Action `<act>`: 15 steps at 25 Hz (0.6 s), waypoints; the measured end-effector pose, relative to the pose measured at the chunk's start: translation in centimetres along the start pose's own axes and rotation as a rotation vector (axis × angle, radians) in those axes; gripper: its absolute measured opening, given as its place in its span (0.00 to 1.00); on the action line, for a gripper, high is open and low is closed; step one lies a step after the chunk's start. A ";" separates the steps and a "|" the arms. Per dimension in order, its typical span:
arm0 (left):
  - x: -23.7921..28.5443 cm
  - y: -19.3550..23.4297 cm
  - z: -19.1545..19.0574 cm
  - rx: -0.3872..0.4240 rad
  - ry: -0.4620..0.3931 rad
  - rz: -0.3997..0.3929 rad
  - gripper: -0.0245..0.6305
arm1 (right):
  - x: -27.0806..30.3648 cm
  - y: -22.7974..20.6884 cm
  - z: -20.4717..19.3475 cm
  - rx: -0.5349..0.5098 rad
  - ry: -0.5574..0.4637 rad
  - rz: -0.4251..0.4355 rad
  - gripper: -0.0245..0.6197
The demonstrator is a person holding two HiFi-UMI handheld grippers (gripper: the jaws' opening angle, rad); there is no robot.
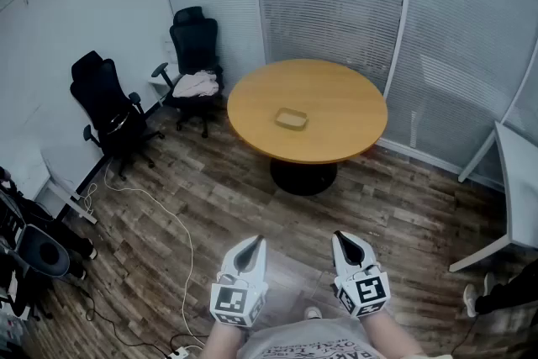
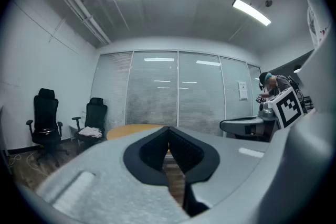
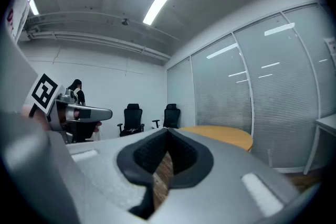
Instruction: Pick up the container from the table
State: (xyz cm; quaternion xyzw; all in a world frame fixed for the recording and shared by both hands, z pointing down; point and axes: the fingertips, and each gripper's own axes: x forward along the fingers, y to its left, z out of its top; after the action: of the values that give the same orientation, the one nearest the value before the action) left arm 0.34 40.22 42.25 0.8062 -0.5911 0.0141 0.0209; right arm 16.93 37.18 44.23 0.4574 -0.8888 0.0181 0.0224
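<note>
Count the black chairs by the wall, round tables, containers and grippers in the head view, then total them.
Chairs: 2
Table: 1
Container: 1
Grippers: 2, left gripper and right gripper, both shut and empty
Total: 6

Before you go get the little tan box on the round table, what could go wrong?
A thin white cable snakes over the wood floor just left of the path to the round wooden table; a foot could catch it.
The left gripper and right gripper both have jaws together, so they must open before meeting the small tan container.
It sits near the table's middle, maybe a long reach.
</note>
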 end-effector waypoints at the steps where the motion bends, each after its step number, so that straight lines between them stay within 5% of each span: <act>1: 0.3 -0.1 0.1 0.000 0.000 0.002 0.05 | 0.1 -0.2 0.1 0.001 0.000 0.003 0.04; 15: 4.9 -1.8 -1.0 -0.007 0.034 0.029 0.05 | 1.5 -3.9 -1.7 0.066 0.040 0.027 0.04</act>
State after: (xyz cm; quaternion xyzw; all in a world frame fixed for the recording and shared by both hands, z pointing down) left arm 3.55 36.16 43.47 0.7972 -0.6023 0.0259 0.0334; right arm 19.28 33.74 46.05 0.4454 -0.8932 0.0569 0.0246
